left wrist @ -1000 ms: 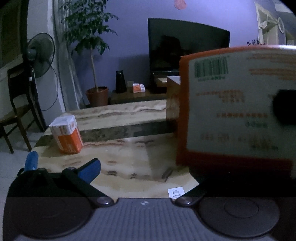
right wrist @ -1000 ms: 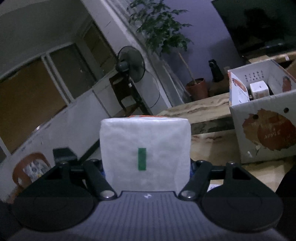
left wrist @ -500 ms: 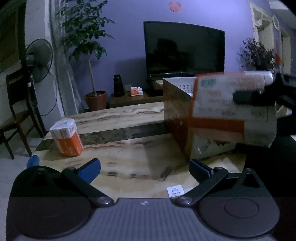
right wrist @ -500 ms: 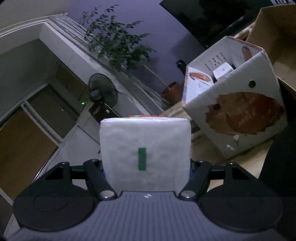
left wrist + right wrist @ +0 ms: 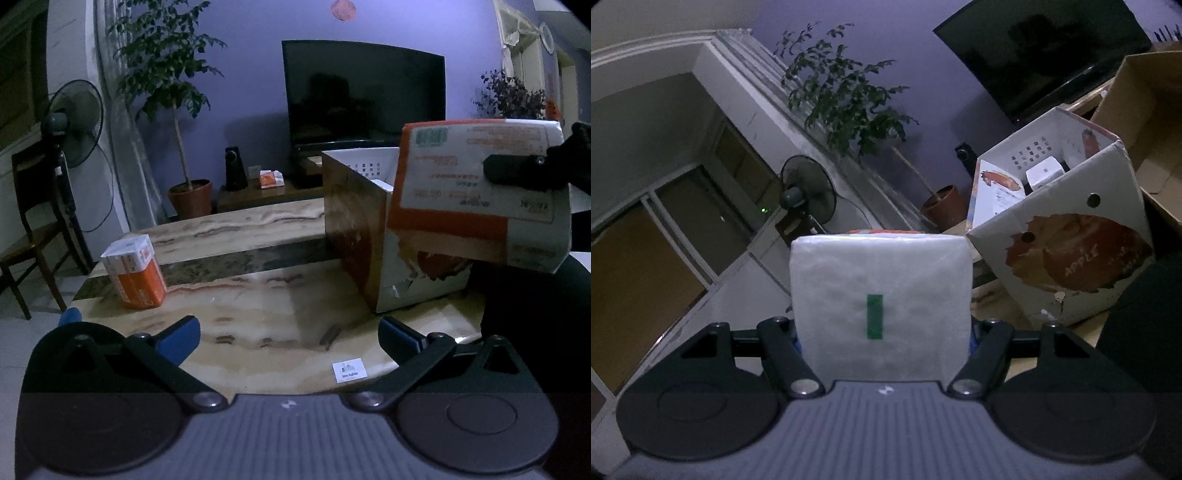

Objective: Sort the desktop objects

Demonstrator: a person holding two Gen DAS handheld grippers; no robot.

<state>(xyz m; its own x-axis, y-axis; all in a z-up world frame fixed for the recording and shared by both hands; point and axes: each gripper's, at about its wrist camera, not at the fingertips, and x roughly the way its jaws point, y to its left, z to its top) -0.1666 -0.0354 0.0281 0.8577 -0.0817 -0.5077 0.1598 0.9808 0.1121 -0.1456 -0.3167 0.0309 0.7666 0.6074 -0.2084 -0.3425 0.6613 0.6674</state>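
Observation:
My right gripper (image 5: pixel 881 332) is shut on a white and orange tissue pack (image 5: pixel 881 299), whose white end fills the gap between the fingers. In the left wrist view the same tissue pack (image 5: pixel 476 192) hangs in the air in front of the apple carton (image 5: pixel 354 229), with one right finger (image 5: pixel 517 171) across its side. The apple carton (image 5: pixel 1071 251) stands open on the marble table, a small white box (image 5: pixel 1045 171) inside it. A second tissue pack (image 5: pixel 133 271) stands at the table's left end. My left gripper (image 5: pixel 290 332) is open and holds nothing above the table's near edge.
A brown cardboard box (image 5: pixel 1145 107) stands open behind the carton at the right. A small white label (image 5: pixel 349 371) is stuck near the marble table's (image 5: pixel 258 317) front edge. Beyond are a fan (image 5: pixel 74 122), a chair (image 5: pixel 26 221), a potted plant (image 5: pixel 173 92) and a television (image 5: pixel 362 92).
The held tissue pack has moved right and away from the left camera, now hanging before the carton. The right view has rolled, and the carton stands nearer and tilted in it. The left gripper has barely moved.

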